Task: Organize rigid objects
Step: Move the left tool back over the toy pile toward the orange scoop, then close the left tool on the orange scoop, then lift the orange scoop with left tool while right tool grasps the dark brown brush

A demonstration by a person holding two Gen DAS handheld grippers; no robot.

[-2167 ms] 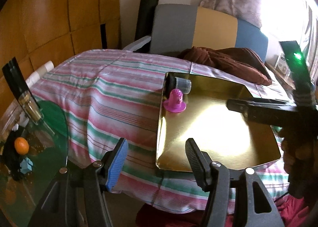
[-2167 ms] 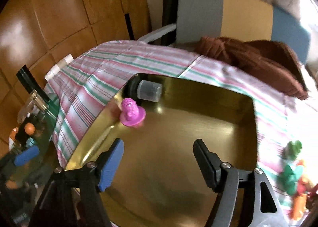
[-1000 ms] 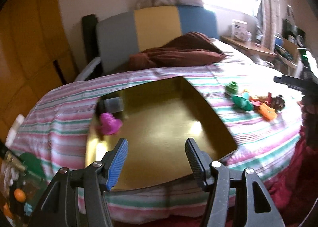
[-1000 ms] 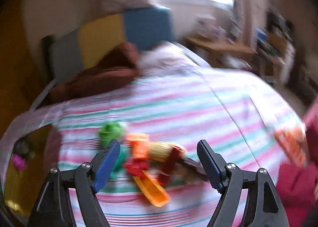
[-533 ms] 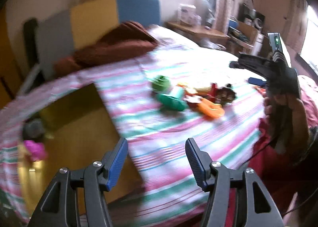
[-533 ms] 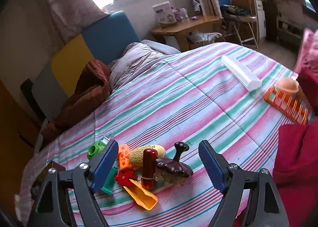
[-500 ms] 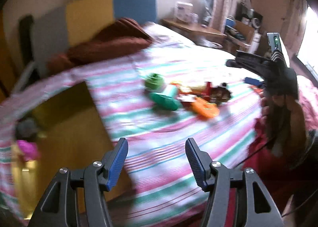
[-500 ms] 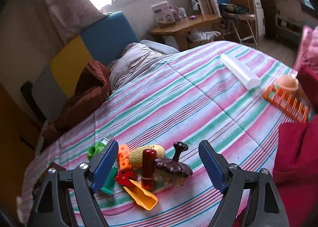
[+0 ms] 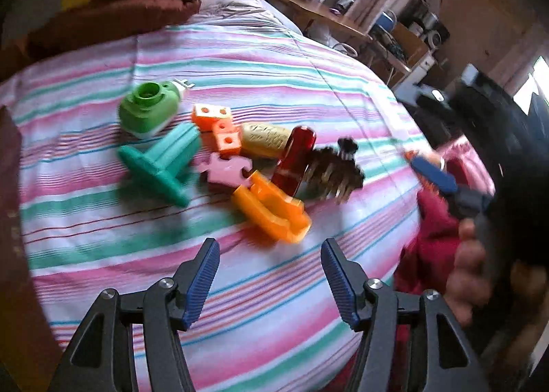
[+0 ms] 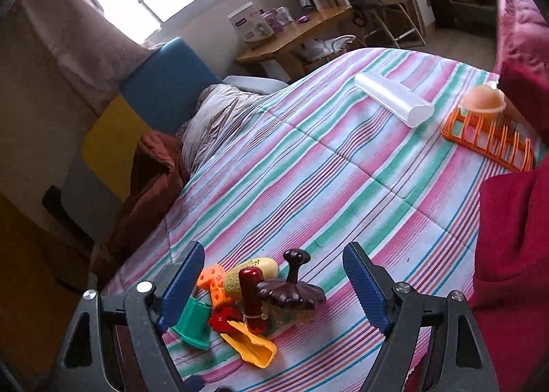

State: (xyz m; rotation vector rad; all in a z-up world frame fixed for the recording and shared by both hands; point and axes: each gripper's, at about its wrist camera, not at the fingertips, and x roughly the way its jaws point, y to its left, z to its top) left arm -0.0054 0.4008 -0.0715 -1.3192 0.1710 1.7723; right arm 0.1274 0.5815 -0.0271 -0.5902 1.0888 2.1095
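A heap of small toys lies on the striped bedspread (image 9: pixel 274 59): a green round piece (image 9: pixel 147 110), a teal T-shaped piece (image 9: pixel 161 165), orange blocks (image 9: pixel 216 124), a yellow corn-like piece (image 9: pixel 266 139), a red cylinder (image 9: pixel 296 160), a dark brown spiked piece (image 9: pixel 334 169), a pink puzzle piece (image 9: pixel 228 170) and an orange scoop (image 9: pixel 271 208). My left gripper (image 9: pixel 269 265) hovers just in front of the scoop, jaws opening, nothing between them. My right gripper (image 10: pixel 272 272) stands open above the brown piece (image 10: pixel 291 292) and red cylinder (image 10: pixel 252 296), apart from them.
The gold tray's edge (image 9: pixel 10 220) shows at the far left. A white tube (image 10: pixel 393 103) and an orange rack (image 10: pixel 490 138) with a peach dome lie far right. Red cloth (image 10: pixel 511 220) sits at the right edge, a brown blanket (image 10: pixel 151 179) behind. A hand (image 9: pixel 470 272) holds the right tool.
The left view swung from the gold tray to the toy heap and came close above it. The right view rolled and the heap now sits lower between its fingers.
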